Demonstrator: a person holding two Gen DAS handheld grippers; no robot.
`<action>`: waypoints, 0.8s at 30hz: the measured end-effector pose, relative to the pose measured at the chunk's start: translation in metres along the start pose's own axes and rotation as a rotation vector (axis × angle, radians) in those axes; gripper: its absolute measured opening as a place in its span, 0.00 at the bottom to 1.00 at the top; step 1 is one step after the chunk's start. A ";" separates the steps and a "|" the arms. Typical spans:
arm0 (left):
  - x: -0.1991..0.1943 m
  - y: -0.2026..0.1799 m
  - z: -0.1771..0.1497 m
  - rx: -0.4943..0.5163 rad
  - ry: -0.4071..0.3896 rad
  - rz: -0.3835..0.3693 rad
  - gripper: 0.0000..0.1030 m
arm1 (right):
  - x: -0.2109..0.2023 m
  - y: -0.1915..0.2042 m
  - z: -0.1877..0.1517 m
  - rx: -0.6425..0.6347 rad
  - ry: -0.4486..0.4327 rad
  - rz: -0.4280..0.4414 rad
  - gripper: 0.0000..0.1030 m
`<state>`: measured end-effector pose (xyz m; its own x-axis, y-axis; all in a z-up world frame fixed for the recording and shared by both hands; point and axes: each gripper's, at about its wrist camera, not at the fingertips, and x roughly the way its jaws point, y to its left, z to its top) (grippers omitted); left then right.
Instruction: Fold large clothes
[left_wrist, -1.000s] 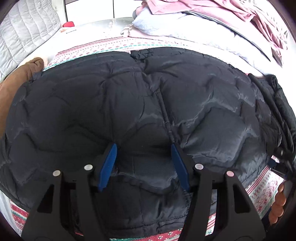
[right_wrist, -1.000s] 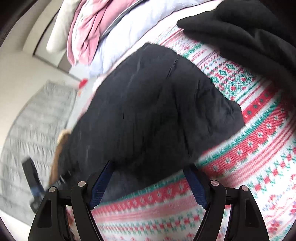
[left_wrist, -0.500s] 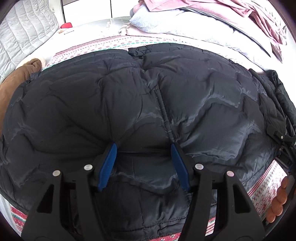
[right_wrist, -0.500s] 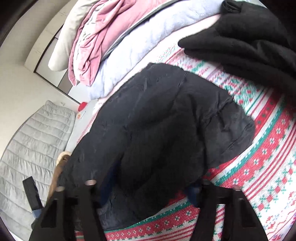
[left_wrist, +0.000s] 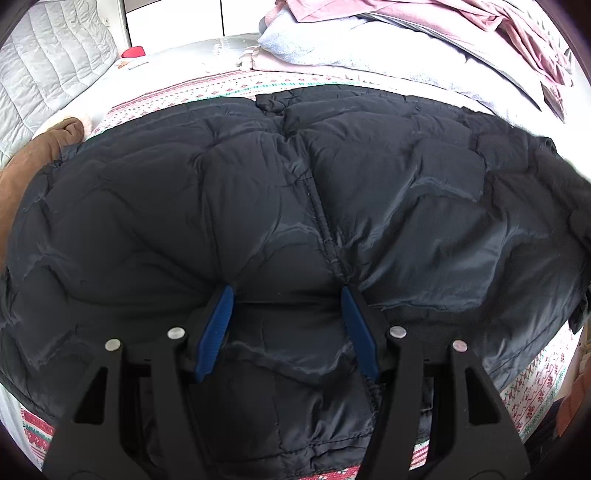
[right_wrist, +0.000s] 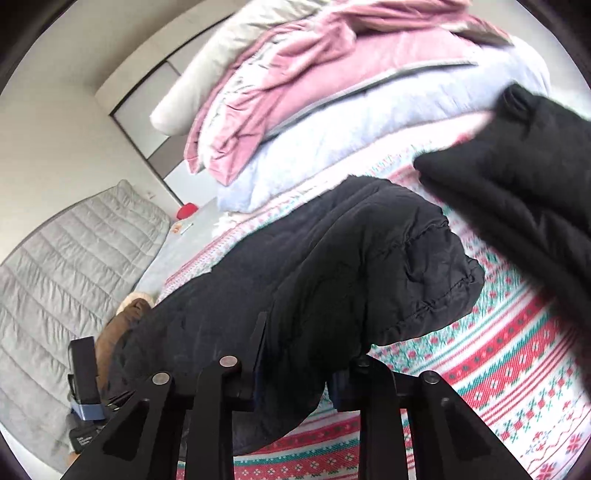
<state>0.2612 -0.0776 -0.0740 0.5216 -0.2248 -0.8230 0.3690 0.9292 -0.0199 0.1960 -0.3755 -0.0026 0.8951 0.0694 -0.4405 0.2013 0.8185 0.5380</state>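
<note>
Fabric hides the right tongs (right_wrist: 291, 373)' fingertips, so whether they grip it I cannot tell. Beyond them a patterned blanket (right_wrist: 517, 354) covers the bed, with pink and pale bedding (right_wrist: 332, 110) heaped farther off. The left tongs (left_wrist: 286, 314) stand spread wide, pressed onto the black quilted jacket (left_wrist: 388, 177) spread flat ahead.

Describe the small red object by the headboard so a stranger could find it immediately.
Start at the grey quilted headboard. Beside it runs a pale flat surface beyond the patterned blanket. The small red object sits at that surface's far edge, the only solid bright red item there, rounded and low.
</note>
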 end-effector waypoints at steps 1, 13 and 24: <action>0.000 -0.001 0.000 -0.002 0.000 -0.003 0.60 | -0.002 0.005 0.001 -0.029 -0.013 -0.004 0.19; -0.025 -0.038 -0.020 0.023 0.005 -0.160 0.59 | -0.058 0.057 0.010 -0.292 -0.223 -0.032 0.11; -0.042 -0.059 -0.034 0.095 0.031 -0.223 0.59 | -0.071 0.066 0.009 -0.345 -0.243 -0.075 0.11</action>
<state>0.1913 -0.1135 -0.0579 0.3954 -0.4109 -0.8215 0.5442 0.8253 -0.1508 0.1495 -0.3319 0.0707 0.9590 -0.1000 -0.2650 0.1613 0.9618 0.2210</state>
